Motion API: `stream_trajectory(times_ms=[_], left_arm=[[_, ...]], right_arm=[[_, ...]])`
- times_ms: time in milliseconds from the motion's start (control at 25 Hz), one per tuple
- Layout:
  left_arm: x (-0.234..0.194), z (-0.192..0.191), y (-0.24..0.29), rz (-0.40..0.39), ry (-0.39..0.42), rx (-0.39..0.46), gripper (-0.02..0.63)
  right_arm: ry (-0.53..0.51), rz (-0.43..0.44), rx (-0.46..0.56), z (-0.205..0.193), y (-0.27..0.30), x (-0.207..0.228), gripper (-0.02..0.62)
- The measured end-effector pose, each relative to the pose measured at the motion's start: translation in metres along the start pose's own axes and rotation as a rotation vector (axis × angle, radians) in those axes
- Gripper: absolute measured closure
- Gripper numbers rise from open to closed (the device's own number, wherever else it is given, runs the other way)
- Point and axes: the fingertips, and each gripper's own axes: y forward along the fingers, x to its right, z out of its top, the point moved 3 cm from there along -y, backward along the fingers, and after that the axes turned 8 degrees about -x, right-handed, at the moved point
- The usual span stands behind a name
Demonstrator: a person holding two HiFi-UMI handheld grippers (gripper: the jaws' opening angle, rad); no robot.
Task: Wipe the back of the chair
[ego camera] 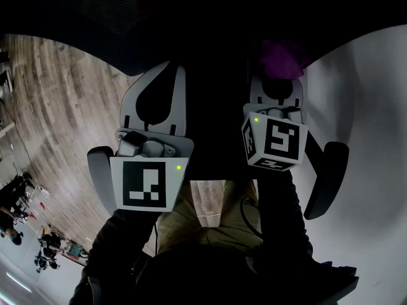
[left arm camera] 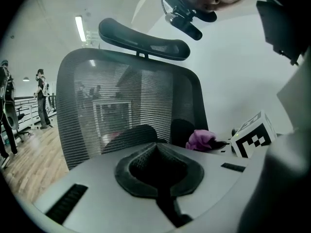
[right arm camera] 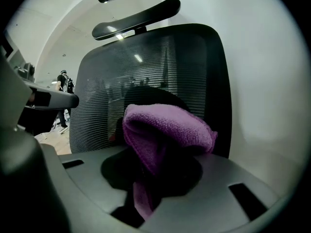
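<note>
Purple cloth (right arm camera: 165, 130) is pinched in our right gripper (right arm camera: 158, 171), which looks straight at the chair's mesh back (right arm camera: 146, 67), standing upright close ahead with its headrest (right arm camera: 136, 18) on top. Our left gripper (left arm camera: 158, 174), jaws pressed together on nothing, faces the same mesh from the left, so we judge the right one placed to wipe. We see nothing between, only a white wall (right arm camera: 265, 81) past the chair's right edge.

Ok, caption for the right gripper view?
Right gripper clamps a purple cloth before the mesh chair back, headrest above.
</note>
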Motion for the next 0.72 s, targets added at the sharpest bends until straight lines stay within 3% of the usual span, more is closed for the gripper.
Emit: stream_trajectory(times_ms=[720], left_arm=[[-0.068, -0.012, -0.03, 0.104, -0.031, 0.027, 0.597]], right_arm=[[-0.075, 0.085, -0.011, 0.004, 0.016, -0.069, 0.508]])
